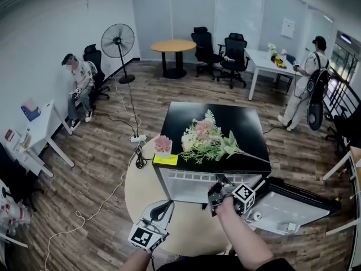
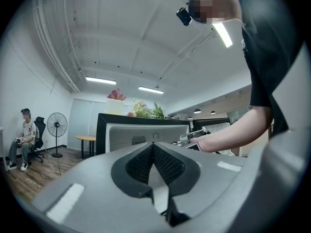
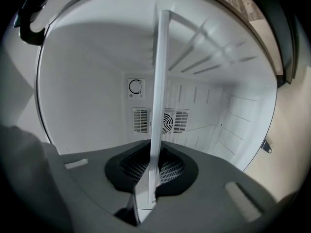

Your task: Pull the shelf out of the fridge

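The right gripper (image 3: pixel 151 168) is clamped shut on the near edge of the white shelf (image 3: pixel 159 81), which shows only edge-on as a thin bar running from the pads into the open fridge (image 1: pixel 251 126). In the head view the hand hides this grip. The left gripper (image 2: pixel 154 152), jaws together and empty, hangs near the fridge front, apart from the shelf.

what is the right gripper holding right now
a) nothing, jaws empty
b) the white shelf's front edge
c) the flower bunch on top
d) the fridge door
B: in the right gripper view the right gripper has its pads closed on the front edge of the white shelf, and the back vent inside the fridge shows behind it.
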Available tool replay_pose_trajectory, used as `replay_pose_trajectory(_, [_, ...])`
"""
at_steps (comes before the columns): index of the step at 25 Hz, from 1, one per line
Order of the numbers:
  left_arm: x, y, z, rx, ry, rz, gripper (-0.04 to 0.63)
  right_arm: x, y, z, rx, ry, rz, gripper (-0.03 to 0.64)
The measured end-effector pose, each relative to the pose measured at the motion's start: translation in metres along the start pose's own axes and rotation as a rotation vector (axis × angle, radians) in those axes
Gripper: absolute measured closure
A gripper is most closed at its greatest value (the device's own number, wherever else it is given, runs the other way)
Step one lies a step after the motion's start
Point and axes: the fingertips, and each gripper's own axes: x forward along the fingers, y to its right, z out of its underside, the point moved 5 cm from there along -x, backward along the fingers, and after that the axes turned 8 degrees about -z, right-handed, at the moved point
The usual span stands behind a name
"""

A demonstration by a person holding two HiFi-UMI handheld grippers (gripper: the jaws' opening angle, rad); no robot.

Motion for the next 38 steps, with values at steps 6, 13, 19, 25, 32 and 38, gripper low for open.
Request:
replay_pose_trajectory(6, [-0.002, 0.0, -0.003, -0.001, 0.003, -0.006, 0.597, -0.011, -0.002, 0.006, -0.011, -0.004, -0.009, 0.578])
replay_pose_trajectory(13, [-0.001, 0.005, -0.003, -0.001, 0.009, 0.007, 0.597, -0.027, -0.003, 0.015, -0.007, -0.007, 0.012, 0.578])
replay_pose_trajectory(19, [-0.002, 0.008, -0.004, -0.004, 0.014, 0.017, 0.597, -0.041, -0.005, 0.023, -0.006, -0.014, 0.0, 0.577])
replay_pose_trajectory(25, [-0.005, 0.012, -0.005, -0.008, 0.017, 0.024, 0.597, -0.053, -0.006, 0.027, -0.004, -0.014, 0.012, 0.577])
replay_pose_trajectory(32, [-0.007, 0.016, -0.006, -0.008, 0.022, 0.031, 0.596, -0.068, -0.008, 0.035, -0.002, -0.017, 0.048, 0.577])
replay_pose_trajectory(38, [-0.01, 0.017, -0.007, -0.005, 0.023, 0.032, 0.597, -0.072, -0.011, 0.037, -0.003, -0.015, 0.012, 0.577])
